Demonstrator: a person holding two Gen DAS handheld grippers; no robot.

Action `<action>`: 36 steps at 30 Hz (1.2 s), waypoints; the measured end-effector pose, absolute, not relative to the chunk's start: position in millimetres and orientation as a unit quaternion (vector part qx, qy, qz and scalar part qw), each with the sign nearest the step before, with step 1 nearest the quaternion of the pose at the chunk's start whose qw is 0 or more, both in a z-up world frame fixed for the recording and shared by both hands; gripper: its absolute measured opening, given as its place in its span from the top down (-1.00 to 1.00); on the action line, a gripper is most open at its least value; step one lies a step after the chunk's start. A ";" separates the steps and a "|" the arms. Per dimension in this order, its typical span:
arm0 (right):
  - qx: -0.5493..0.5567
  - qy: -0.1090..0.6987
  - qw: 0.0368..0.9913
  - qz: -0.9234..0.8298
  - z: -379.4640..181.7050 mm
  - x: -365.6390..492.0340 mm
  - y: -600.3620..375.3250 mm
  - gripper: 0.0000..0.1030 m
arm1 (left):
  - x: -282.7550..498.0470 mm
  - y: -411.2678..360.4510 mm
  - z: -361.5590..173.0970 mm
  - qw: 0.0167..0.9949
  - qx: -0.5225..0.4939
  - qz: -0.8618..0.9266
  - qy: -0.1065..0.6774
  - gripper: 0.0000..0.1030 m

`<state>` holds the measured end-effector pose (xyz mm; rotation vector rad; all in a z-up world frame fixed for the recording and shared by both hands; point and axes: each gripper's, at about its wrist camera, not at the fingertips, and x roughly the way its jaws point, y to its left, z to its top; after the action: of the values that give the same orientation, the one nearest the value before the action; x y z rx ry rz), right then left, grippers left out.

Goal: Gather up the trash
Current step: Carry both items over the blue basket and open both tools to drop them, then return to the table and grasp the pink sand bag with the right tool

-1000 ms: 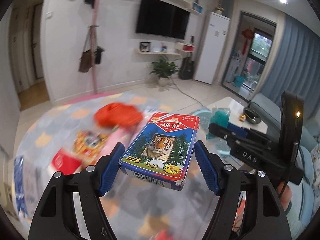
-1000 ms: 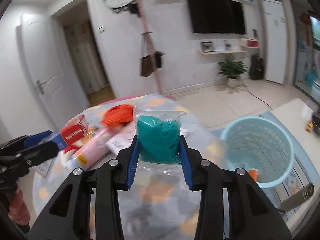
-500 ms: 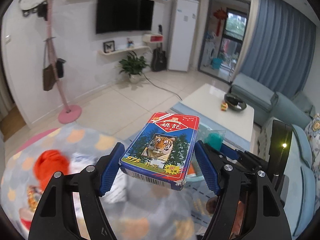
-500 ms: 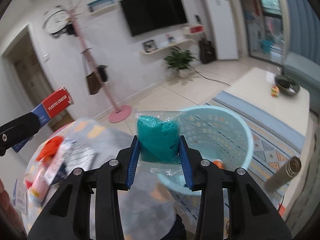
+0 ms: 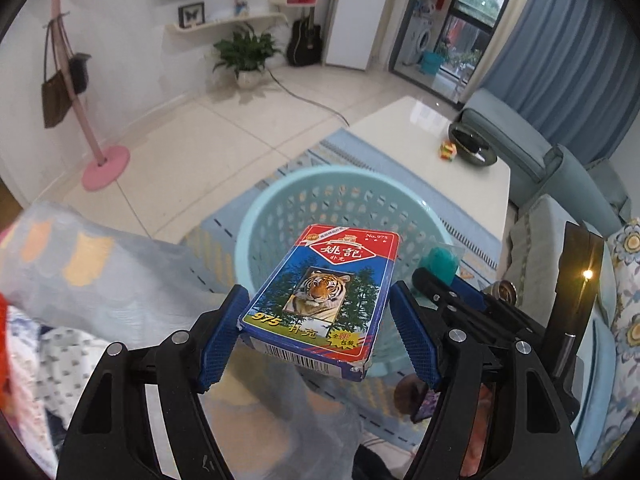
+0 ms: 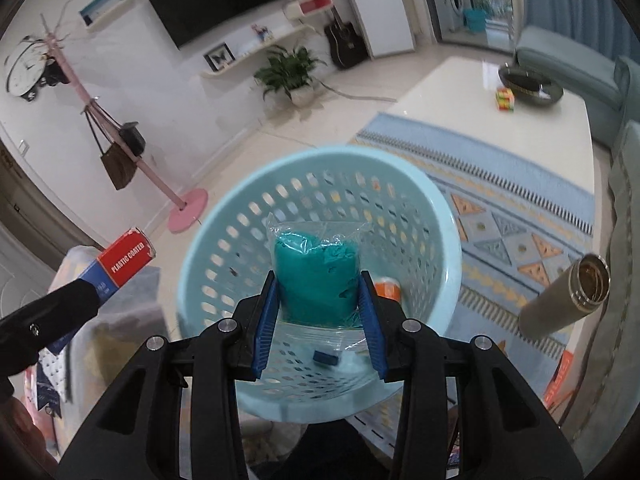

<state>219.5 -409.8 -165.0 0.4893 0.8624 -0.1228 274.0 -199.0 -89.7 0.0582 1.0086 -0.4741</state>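
My left gripper (image 5: 318,289) is shut on a blue and red playing-card box (image 5: 332,276) with a tiger picture, held above the near edge of a light blue perforated basket (image 5: 288,188). My right gripper (image 6: 318,276) is shut on a clear plastic bag of teal material (image 6: 316,268), hanging over the basket's (image 6: 224,216) opening. The right wrist view shows the card box's red end (image 6: 126,262) to the left of the basket's rim. An orange item (image 6: 388,288) and a small dark blue piece (image 6: 326,357) lie inside the basket.
The basket stands on a patterned rug (image 6: 520,216). A metal flask (image 6: 568,296) shows tilted at the right. A white coffee table (image 6: 460,92) with a dark bowl lies beyond. A cloth-covered table (image 5: 80,272) is at the left, a sofa (image 5: 560,168) at the right.
Both grippers swung away from the cluttered cloth-covered table and tilted down toward the basket, each still holding its item. The basket now fills the middle of both views.
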 end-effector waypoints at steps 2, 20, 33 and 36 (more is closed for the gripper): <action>0.239 0.422 0.873 -0.057 -170.8 222.6 -411.0 0.29 | 276.2 -201.4 -96.0 0.844 0.024 -0.228 0.485 -0.39; 0.234 0.405 0.884 -0.012 -125.1 197.4 -381.8 -0.04 | 228.3 -163.9 -35.8 0.874 0.007 -0.225 0.430 -0.45; 0.136 0.343 0.922 0.120 -34.1 126.0 -265.0 -0.04 | 123.0 -74.1 40.0 0.928 -0.013 -0.181 0.325 -0.45; 0.116 0.345 0.918 0.157 -30.0 109.9 -236.3 -0.04 | 102.1 -50.3 43.7 0.935 -0.020 -0.152 0.319 -0.45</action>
<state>109.9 -236.3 -30.0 0.2381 0.7101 0.3234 102.1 -50.3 43.7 -0.0405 0.6526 -0.3115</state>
